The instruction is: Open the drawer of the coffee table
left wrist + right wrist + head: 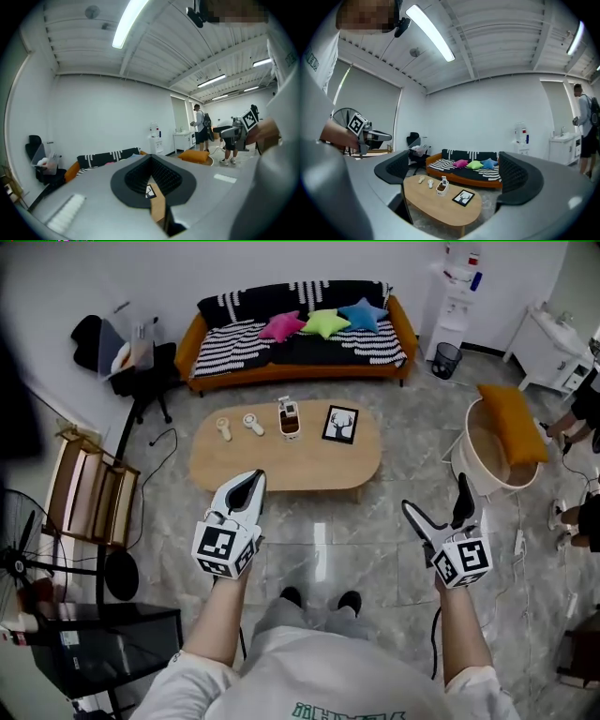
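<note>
The oval wooden coffee table (286,463) stands in front of me on the tiled floor, also seen in the right gripper view (440,206). No drawer front shows from here. On top lie two small white items (223,429), a white holder (289,418) and a framed deer picture (341,424). My left gripper (251,480) hangs shut and empty, short of the table's near edge; its pads (161,176) meet with only a sliver of table (158,206) below. My right gripper (437,499) is open and empty, off the table's right end, its jaws (457,174) framing the table.
A striped sofa (300,338) with bright cushions lines the far wall. A round tub with an orange cushion (506,427) stands right of the table. A wooden rack (89,488), fan (19,563) and black cabinet (103,643) sit at left. People (581,409) stand at far right.
</note>
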